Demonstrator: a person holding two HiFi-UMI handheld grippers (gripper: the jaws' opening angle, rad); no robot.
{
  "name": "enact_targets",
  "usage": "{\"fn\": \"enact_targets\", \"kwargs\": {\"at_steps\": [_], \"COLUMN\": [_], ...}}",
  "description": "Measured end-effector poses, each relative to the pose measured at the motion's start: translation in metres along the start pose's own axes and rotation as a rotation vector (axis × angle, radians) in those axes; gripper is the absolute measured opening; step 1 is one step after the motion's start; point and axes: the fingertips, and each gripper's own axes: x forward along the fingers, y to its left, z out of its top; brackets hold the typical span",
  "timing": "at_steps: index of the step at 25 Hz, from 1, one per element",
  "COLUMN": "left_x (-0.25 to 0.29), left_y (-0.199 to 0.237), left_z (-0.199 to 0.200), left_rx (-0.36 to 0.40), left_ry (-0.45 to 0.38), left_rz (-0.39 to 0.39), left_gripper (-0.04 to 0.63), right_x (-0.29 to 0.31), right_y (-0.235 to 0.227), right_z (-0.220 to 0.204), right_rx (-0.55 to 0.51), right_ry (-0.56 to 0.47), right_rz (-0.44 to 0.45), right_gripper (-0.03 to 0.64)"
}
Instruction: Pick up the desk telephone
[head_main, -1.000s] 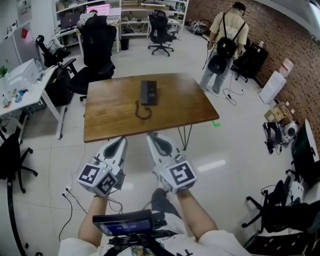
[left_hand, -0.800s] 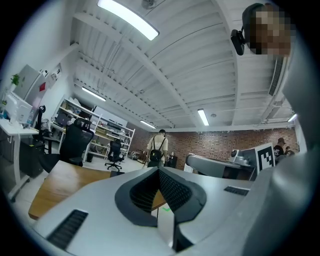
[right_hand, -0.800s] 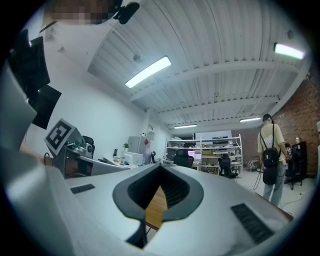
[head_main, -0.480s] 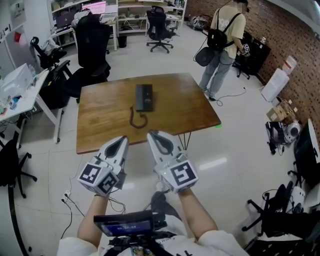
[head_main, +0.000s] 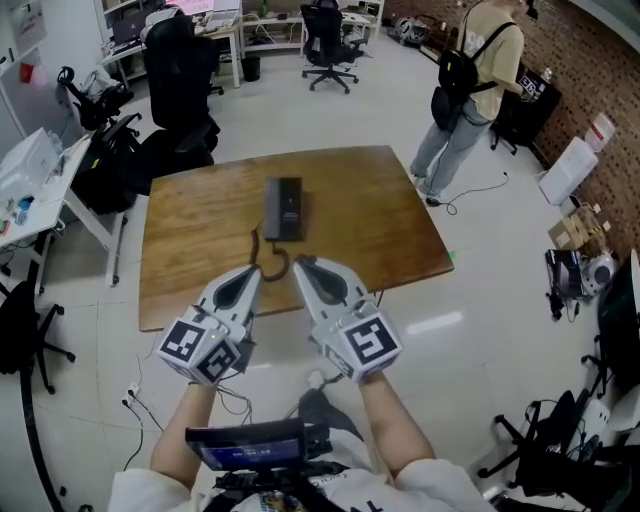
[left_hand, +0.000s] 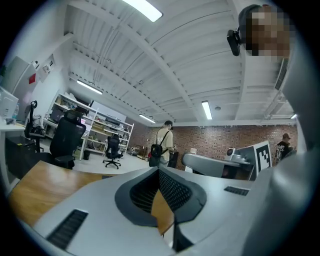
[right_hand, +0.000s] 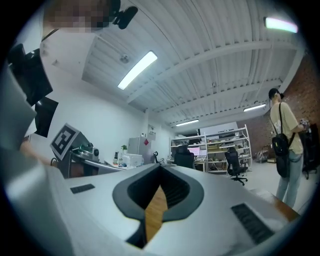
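Head view: I hold my left gripper (head_main: 254, 270) and my right gripper (head_main: 300, 264) side by side, tips over the near edge of the wooden table (head_main: 372, 222), both claws pinched together and empty. The desk telephone (head_main: 284, 208) lies flat near the middle of the table, lengthwise toward the far edge. Its cord (head_main: 266, 254) curls on the wood between the phone and my claw tips, just beside the left one. Around the table stand a black office chair (head_main: 180, 92) past the far left corner, a white desk (head_main: 45, 180) off the left edge, and a person with a backpack (head_main: 470, 88) beyond the far right corner, with a cable trailing on the floor near their feet.

Left gripper view: my left claw's pads meet at the tip with nothing between them. The tabletop runs away at lower left, with the black chair and the person standing beyond it before a brick wall (left_hand: 220, 137).

Right gripper view: my right claw is closed too, only a sliver of table wood showing past its pads. Shelving (right_hand: 222, 150) fills the far wall, and the person stands at the right edge.
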Motion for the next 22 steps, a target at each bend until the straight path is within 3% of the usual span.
{"fn": "enact_targets", "kwargs": {"at_steps": [12, 16, 18, 19, 22], "left_x": [0.102, 0.125, 0.132, 0.134, 0.135], "left_y": [0.048, 0.054, 0.055, 0.055, 0.059], "left_z": [-0.021, -0.030, -0.035, -0.038, -0.041], "left_rx": [-0.054, -0.052, -0.063, -0.074, -0.081], "left_ry": [0.053, 0.092, 0.117, 0.128, 0.133], "left_rz": [0.031, 0.063, 0.059, 0.050, 0.040], "left_gripper": [0.002, 0.002, 0.002, 0.002, 0.000], "right_x": [0.057, 0.066, 0.069, 0.070, 0.073], "right_y": [-0.080, -0.095, -0.106, -0.111, -0.119], "right_z": [-0.022, -0.035, -0.036, -0.036, -0.037], "right_rx": [0.074, 0.158, 0.154, 0.151, 0.184], "right_ry": [0.055, 0.101, 0.089, 0.081, 0.063], "right_rz": [0.122, 0.183, 0.171, 0.169, 0.185], "right_gripper": [0.006, 0.091, 0.070, 0.005, 0.005]}}
